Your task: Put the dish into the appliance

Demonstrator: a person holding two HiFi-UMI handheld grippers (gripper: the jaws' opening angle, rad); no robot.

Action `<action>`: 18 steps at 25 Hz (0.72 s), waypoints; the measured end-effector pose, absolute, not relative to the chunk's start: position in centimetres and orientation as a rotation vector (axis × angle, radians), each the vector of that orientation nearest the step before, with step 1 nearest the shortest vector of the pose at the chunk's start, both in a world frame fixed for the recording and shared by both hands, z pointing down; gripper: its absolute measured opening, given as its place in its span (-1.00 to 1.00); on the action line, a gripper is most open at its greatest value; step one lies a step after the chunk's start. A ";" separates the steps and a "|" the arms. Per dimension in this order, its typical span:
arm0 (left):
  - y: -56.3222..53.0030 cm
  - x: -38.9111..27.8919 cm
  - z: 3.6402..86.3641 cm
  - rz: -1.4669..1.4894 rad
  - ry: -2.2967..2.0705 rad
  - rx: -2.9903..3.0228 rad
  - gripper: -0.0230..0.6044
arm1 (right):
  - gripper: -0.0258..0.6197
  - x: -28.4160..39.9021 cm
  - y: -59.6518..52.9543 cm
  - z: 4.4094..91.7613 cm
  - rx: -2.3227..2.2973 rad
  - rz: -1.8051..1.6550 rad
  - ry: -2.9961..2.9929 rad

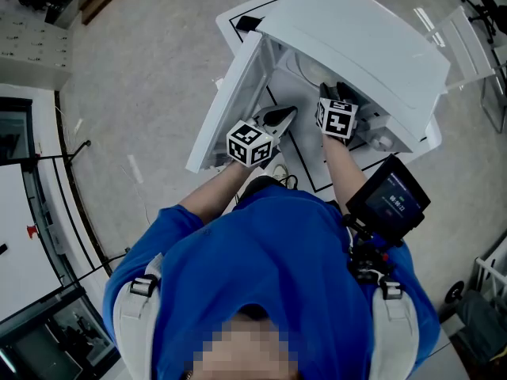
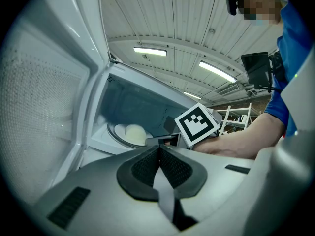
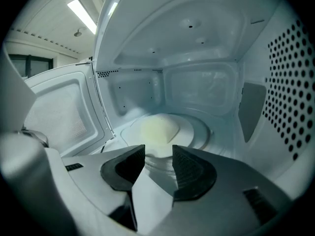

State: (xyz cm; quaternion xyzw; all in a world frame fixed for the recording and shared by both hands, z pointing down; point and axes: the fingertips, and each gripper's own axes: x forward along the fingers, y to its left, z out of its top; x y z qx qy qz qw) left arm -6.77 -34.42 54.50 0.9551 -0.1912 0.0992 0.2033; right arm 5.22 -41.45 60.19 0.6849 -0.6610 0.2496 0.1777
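The white microwave (image 1: 356, 46) stands with its door (image 1: 226, 105) swung open to the left. Inside, a white dish (image 3: 160, 129) with a pale mound on it rests on the glass turntable (image 3: 199, 132). My right gripper (image 3: 158, 161) reaches into the opening just in front of the dish; its jaws stand apart and the pads touch nothing. My left gripper (image 2: 158, 154) is shut and empty, beside the open door and outside the cavity. From there the dish (image 2: 133, 132) and the right gripper's marker cube (image 2: 197, 123) show ahead. In the head view the left gripper (image 1: 281, 117) and right gripper (image 1: 337, 92) sit side by side.
The door's inner face (image 3: 59, 112) is close on the left, and the perforated cavity wall (image 3: 290, 82) on the right. A dark screen (image 1: 388, 200) hangs at the person's chest. Black tape lines (image 1: 313, 176) mark the white surface under the microwave.
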 end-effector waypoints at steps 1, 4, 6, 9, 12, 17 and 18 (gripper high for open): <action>-34.5 -6.8 54.5 0.276 -0.534 2.666 -0.90 | -0.38 5.3 -41.5 60.2 1.938 0.707 -1.869; -34.6 -6.8 54.5 0.275 -0.535 2.668 -0.90 | -0.38 5.4 -41.5 60.1 1.945 0.707 -1.870; -34.8 -6.7 54.6 0.276 -0.534 2.668 -0.90 | -0.38 5.5 -41.6 60.0 1.954 0.701 -1.874; -35.0 -6.4 54.8 0.279 -0.529 2.667 -0.90 | -0.38 5.8 -41.8 59.6 1.967 0.688 -1.886; -34.8 -6.2 54.8 0.283 -0.514 2.669 -0.90 | -0.38 5.7 -41.5 59.0 1.978 0.677 -1.906; -34.2 -6.0 54.6 0.280 -0.488 2.674 -0.90 | -0.38 5.2 -40.4 58.2 2.001 0.693 -1.945; -34.1 -6.1 54.6 0.280 -0.482 2.674 -0.90 | -0.38 5.1 -40.0 58.0 2.007 0.698 -1.952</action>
